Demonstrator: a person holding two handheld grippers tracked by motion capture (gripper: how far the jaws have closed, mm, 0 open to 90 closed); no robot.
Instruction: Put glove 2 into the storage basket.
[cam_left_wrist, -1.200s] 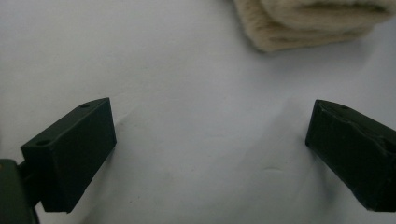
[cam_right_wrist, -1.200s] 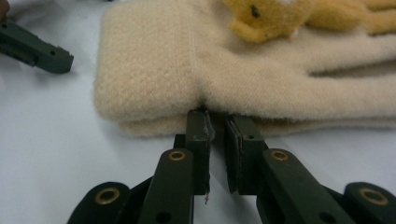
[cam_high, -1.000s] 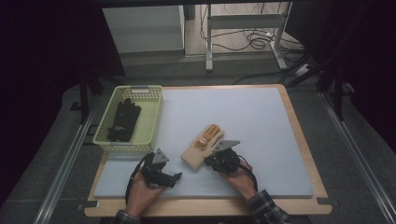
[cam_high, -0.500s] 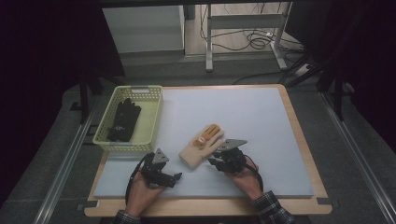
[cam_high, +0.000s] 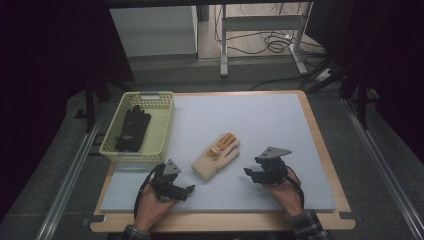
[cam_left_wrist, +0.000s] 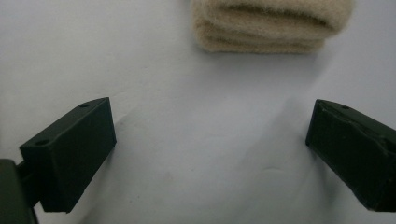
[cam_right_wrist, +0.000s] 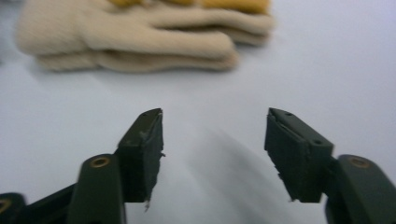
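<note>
A pale blue mat (cam_high: 260, 120) covers a wooden table (cam_high: 320, 150) in a dim room, with cables and metal legs on the floor beyond. A cream glove (cam_high: 216, 156) with orange fingertips lies flat on the mat, toward the near edge and left of centre; take it as the landmark. Beyond the glove and to its right the mat is bare up to the far and right edges. A narrower bare strip runs between the glove and the near edge.

The left gripper (cam_high: 186, 190) rests low on the mat just near-left of the glove's cuff, held by the left hand (cam_high: 150, 210). Its jaws stand wide apart with nothing between them; in the left gripper view the cuff (cam_left_wrist: 268, 25) lies ahead, clear of both jaws.

The right gripper (cam_high: 250, 174) sits to the right of the glove, apart from it, in the right hand (cam_high: 282, 192). Its jaws are also apart and empty, pointing toward the glove's side (cam_right_wrist: 135, 42).

A yellow-green basket (cam_high: 162, 125) stands left of and beyond the glove, at the mat's left edge. Dark gloves (cam_high: 132, 127) lie inside it.
</note>
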